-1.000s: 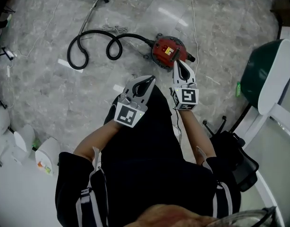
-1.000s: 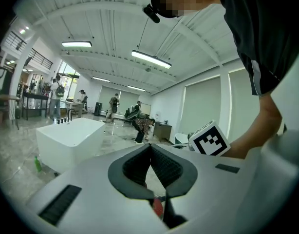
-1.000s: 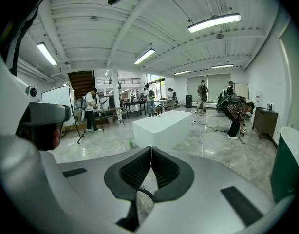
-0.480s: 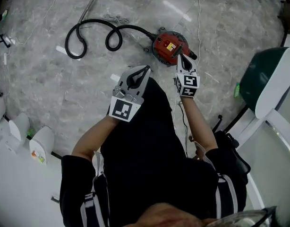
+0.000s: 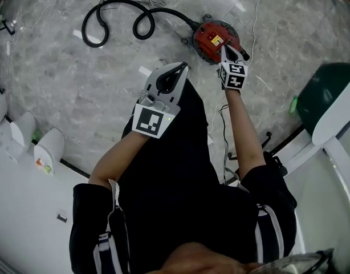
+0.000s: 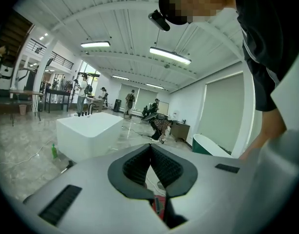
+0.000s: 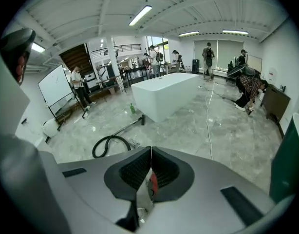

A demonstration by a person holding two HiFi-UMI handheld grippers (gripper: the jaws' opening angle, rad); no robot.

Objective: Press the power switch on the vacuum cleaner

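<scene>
Head view shows the red vacuum [image 5: 207, 36] on the marble floor [image 5: 95, 84], its black hose [image 5: 115, 10] looping away to the left. The right gripper [image 5: 225, 50] points down with its tip over the vacuum's top — whether it touches cannot be told. The left gripper [image 5: 181, 68] hangs well apart from it, in front of the person's dark clothing. Only the gripper views settle the jaws: both pairs are pressed together, nothing between them. Each shows a sliver of red behind its jaws — the right one also the hose and a white block [image 7: 169, 96] beyond.
</scene>
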